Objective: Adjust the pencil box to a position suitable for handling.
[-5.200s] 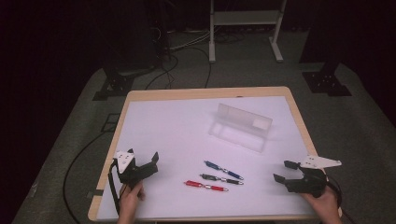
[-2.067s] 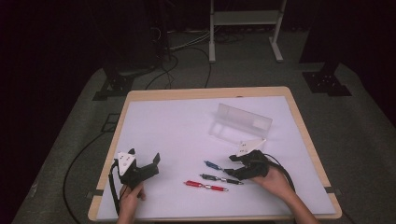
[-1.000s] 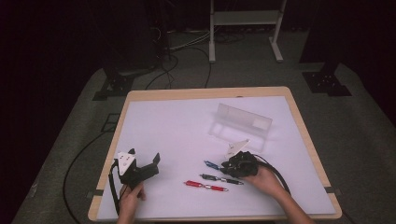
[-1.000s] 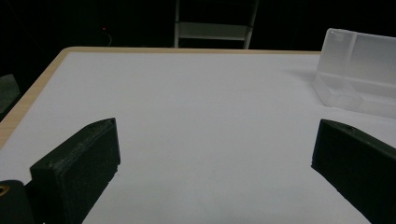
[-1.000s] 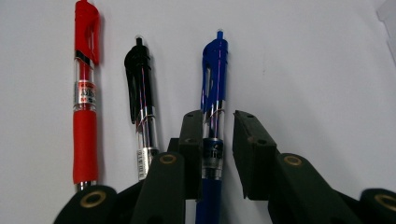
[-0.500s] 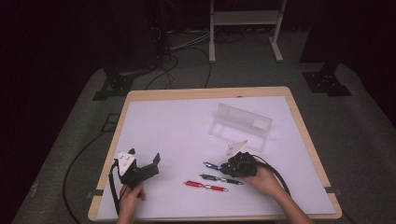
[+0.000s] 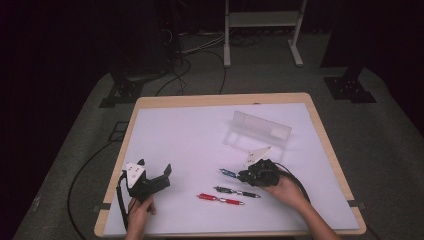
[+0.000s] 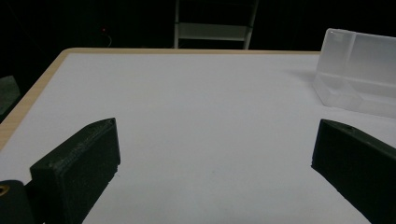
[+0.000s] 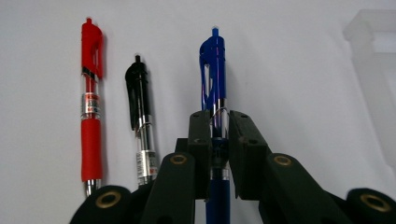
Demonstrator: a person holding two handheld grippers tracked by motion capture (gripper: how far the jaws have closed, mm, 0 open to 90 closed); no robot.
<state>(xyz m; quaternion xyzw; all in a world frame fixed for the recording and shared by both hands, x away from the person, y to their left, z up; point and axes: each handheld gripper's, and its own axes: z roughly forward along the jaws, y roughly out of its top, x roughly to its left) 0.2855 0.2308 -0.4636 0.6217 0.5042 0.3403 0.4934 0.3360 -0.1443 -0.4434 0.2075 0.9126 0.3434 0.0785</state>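
Note:
Three pens lie side by side on the white mat (image 7: 185, 135): a blue pen (image 7: 228, 173) (image 9: 213, 70), a black pen (image 7: 235, 191) (image 9: 138, 93) and a red pen (image 7: 220, 199) (image 9: 91, 70). My right gripper (image 7: 245, 176) (image 9: 219, 116) is low over the mat, its jaws shut on the blue pen's barrel, which still lies flat. The pen's clip end sticks out beyond the jaws. My left gripper (image 7: 155, 166) (image 8: 219, 140) rests at the front left of the table, wide open, with bare mat between its jaws.
A clear plastic box (image 7: 260, 131) (image 8: 359, 70) (image 9: 373, 46) stands on the mat behind the pens, towards the back right. The wooden table edge (image 7: 220, 99) frames the mat. Dark floor with cables and stand feet surrounds the table.
The right hand has come from the table's right edge over to the pens, and its jaws have shut on the blue pen. The left gripper has stayed put.

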